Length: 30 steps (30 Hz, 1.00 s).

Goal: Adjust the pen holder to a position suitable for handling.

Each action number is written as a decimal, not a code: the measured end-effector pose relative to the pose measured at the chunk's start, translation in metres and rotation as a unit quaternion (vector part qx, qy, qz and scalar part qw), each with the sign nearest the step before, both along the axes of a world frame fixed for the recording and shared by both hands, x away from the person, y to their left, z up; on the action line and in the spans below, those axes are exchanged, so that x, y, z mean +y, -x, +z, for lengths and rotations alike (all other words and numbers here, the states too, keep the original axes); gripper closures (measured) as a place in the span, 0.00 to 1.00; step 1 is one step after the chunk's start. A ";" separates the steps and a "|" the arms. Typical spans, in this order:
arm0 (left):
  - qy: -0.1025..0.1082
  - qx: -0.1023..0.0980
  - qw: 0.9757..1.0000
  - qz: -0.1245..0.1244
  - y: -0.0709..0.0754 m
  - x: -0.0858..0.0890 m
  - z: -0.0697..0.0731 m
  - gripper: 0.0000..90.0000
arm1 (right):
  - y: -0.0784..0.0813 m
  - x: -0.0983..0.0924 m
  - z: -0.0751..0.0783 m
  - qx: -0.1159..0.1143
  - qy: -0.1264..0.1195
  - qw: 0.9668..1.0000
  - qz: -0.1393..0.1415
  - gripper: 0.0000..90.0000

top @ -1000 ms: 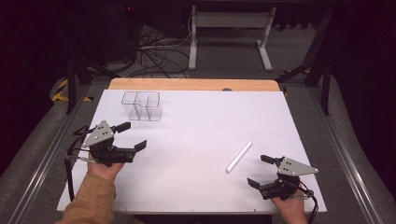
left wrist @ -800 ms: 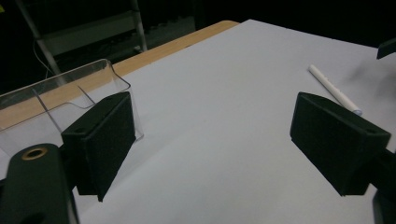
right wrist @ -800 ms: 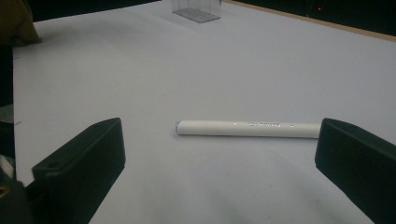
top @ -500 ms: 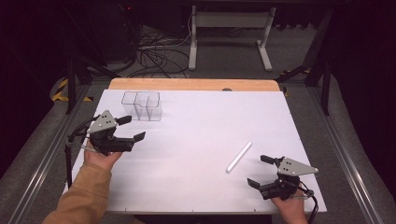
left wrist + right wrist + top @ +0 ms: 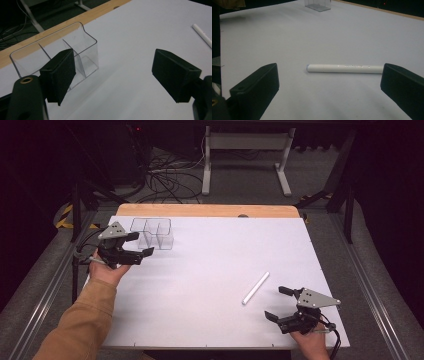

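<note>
At the far left of the white counter [image 5: 210, 270], the left tool [image 5: 139, 246] hovers with its jaws spread wide, having just narrowed slightly, nothing between them; the clear divided box [image 5: 152, 233] sits just beyond its tips, one pad overlapping it in the left gripper view. Near the right corner, the right tool [image 5: 276, 303] rests released, gripping nothing, with the white pen [image 5: 255, 288] lying just ahead of it, apart from both pads. Printing on the pen's barrel is too blurred to read. Each compartment of the box looks empty.
</note>
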<state>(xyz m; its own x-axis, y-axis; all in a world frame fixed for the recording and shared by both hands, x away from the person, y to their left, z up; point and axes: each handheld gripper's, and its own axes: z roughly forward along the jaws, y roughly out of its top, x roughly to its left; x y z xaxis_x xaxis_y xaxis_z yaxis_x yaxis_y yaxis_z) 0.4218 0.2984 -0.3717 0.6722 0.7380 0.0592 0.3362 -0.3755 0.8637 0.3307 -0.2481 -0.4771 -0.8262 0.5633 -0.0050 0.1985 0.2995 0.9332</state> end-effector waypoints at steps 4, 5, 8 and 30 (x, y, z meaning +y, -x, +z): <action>-0.008 0.014 1.000 0.003 -0.012 -0.001 0.000 0.22 | 0.000 -0.001 0.000 0.000 -0.003 1.000 0.000 0.03; -0.011 0.015 1.000 0.004 -0.014 -0.002 0.000 0.22 | 0.000 -0.001 0.000 -0.001 -0.004 1.000 0.000 0.03; -0.017 0.012 1.000 0.006 -0.019 -0.003 0.001 0.22 | 0.000 -0.001 0.000 0.000 -0.004 1.000 0.001 0.03; -0.025 0.037 0.998 0.039 -0.045 -0.008 0.007 0.21 | -0.001 -0.001 0.000 0.002 -0.006 1.000 0.004 0.03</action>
<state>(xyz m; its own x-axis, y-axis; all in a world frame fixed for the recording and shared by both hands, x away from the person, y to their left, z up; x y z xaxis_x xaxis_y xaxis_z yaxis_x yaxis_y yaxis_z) 0.4669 0.2905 -0.3648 0.6172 0.7853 0.0496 0.4283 -0.3882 0.8160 0.3316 -0.2494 -0.4774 -0.8307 0.5567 0.0051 0.2002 0.2901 0.9358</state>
